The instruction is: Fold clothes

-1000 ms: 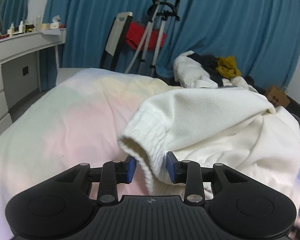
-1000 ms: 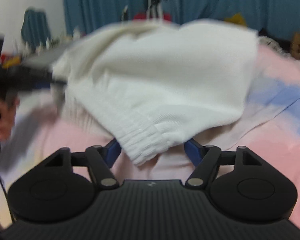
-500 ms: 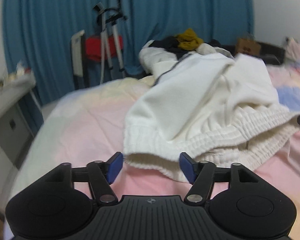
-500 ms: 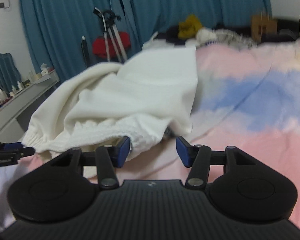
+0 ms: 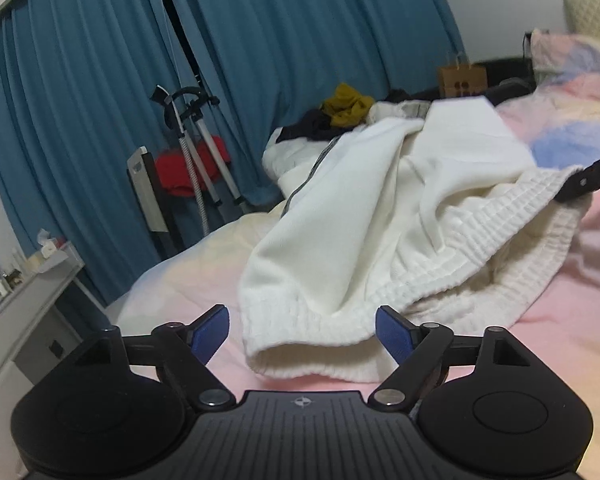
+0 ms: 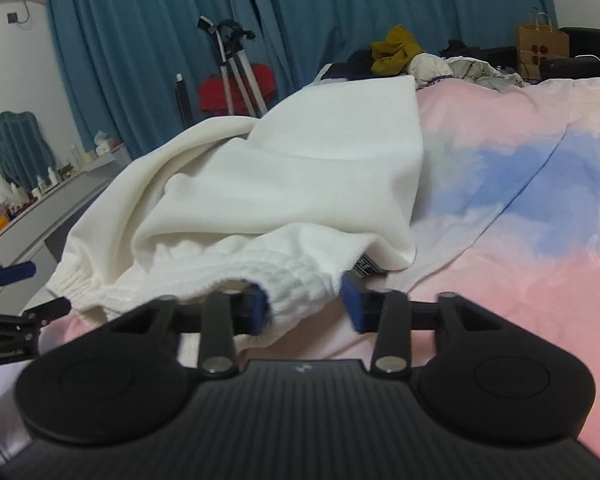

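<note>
With both ends of the white garment's (image 5: 380,208) ribbed waistband (image 6: 284,276) lying on the bed (image 6: 500,240), left gripper (image 5: 302,330) and right gripper (image 6: 302,304) spread, probably for regripping.

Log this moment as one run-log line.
stage: regrasp | left gripper: open at cuff | right gripper: open at waistband | white sweatpants: bunched on bed
</note>
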Action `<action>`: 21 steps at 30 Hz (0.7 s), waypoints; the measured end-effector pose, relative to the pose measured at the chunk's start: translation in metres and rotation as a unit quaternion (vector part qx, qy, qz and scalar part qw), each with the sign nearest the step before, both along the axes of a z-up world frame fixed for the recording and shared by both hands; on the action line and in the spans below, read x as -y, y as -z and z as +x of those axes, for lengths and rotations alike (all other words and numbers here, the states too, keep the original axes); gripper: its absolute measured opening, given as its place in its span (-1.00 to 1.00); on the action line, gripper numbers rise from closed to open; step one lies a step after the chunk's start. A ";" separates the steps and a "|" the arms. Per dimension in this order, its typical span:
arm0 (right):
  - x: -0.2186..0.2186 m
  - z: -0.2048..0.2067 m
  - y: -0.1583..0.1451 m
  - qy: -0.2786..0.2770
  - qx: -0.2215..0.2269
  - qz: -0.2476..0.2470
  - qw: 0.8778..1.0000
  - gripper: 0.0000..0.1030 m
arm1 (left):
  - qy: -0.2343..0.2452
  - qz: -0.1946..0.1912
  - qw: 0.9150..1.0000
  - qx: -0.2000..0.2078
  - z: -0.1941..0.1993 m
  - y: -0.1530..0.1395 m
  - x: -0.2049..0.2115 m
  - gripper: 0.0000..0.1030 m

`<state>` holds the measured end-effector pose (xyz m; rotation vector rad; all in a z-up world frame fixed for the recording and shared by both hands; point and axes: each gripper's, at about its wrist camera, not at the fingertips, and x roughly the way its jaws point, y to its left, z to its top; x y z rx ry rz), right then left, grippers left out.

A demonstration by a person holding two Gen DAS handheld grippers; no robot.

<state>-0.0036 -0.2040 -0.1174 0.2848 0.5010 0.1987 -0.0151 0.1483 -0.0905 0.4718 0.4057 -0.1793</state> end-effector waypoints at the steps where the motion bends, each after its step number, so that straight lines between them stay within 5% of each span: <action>1: 0.001 -0.002 -0.003 0.000 0.004 -0.002 1.000 -0.40 | 0.005 -0.001 1.000 0.002 -0.002 -0.001 0.000 0.64; 9: 0.019 -0.019 -0.028 0.025 0.039 0.018 0.999 -0.55 | 0.010 0.104 0.994 0.007 0.014 0.031 0.028 0.64; 11: 0.021 -0.022 -0.031 0.024 0.043 0.020 0.999 -0.55 | -0.002 0.102 0.995 0.010 0.022 0.034 0.030 0.64; 17: 0.011 -0.020 -0.025 0.017 0.036 -0.026 0.999 -0.55 | -0.025 0.040 0.999 0.018 0.039 0.031 0.040 0.54; 21: 0.010 -0.017 -0.005 0.029 0.028 -0.073 0.997 -0.56 | -0.110 -0.028 0.994 -0.002 0.067 0.026 0.037 -0.04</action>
